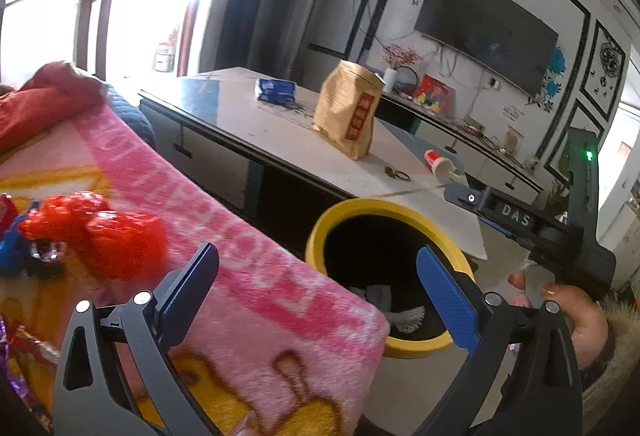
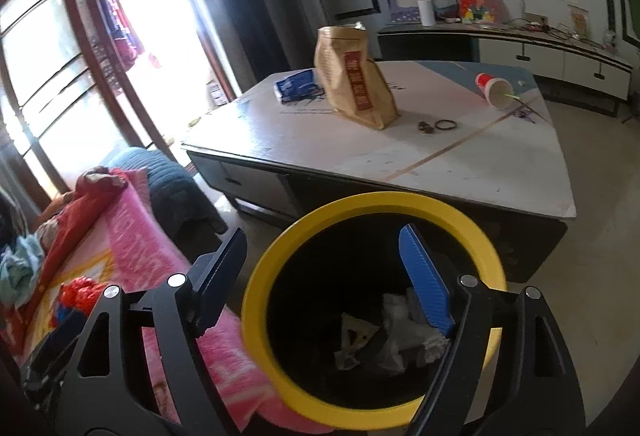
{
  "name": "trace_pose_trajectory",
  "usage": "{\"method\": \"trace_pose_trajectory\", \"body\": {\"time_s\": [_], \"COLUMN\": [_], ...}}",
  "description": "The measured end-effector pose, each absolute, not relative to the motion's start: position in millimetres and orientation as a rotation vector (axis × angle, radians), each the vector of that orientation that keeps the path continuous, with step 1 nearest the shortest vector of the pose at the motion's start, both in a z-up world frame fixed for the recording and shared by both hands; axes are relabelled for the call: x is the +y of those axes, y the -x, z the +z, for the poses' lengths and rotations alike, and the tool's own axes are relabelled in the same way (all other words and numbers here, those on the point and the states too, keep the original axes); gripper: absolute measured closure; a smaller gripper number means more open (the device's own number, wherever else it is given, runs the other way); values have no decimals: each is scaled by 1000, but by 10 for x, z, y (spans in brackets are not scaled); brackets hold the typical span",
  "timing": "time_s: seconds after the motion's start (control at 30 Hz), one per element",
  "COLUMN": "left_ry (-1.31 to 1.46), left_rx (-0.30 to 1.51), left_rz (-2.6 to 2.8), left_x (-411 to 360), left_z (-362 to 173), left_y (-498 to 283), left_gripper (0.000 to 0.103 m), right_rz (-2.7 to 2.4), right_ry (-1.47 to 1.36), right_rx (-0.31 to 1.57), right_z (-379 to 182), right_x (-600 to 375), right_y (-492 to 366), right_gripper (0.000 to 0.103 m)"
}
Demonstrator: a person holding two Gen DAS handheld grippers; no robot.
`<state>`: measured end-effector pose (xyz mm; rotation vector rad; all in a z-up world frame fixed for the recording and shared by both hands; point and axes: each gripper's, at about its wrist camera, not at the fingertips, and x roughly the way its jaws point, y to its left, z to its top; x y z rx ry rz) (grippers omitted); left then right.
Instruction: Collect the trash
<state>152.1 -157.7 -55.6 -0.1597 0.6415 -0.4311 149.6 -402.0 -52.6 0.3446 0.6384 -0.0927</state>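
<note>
A bin with a yellow rim (image 1: 384, 206) (image 2: 360, 202) stands on the floor between the pink blanket and the low table. Crumpled white paper (image 1: 404, 316) and other scraps (image 2: 360, 336) lie at its bottom. My left gripper (image 1: 318, 256) is open over the blanket's corner and the bin's near edge, with nothing between its fingers. My right gripper (image 2: 323, 236) hangs open above the bin's mouth, empty as well. A red plastic bag (image 1: 120, 236) (image 2: 80, 292) lies on the blanket to the left. On the table lie a tipped paper cup (image 1: 440, 164) (image 2: 494, 88) and a blue packet (image 1: 276, 90) (image 2: 296, 84).
A pink blanket (image 1: 280, 296) (image 2: 132, 236) covers the sofa on the left. A brown paper bag (image 1: 348, 112) (image 2: 356, 84) stands upright on the low table (image 1: 240, 116) (image 2: 440, 164), near a hair tie (image 2: 445, 124). A hand (image 1: 576, 312) holds the right tool. A TV cabinet (image 2: 560, 56) lines the far wall.
</note>
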Motion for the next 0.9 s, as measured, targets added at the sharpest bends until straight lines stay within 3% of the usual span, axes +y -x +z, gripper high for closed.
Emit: {"method": "trace_pose_trajectory", "body": {"time_s": [0.9], "left_ry": [227], "left_rx": [559], "left_rz": [-234], "left_x": [-706], "left_z": [-335], "left_y": [-1270], "left_gripper": [7], "right_rz": [116], "right_ry": [-277], "right_rx": [630], "right_z": [-330], "right_x": [-3248], "right_y": [-1309], "right_gripper": [29]}}
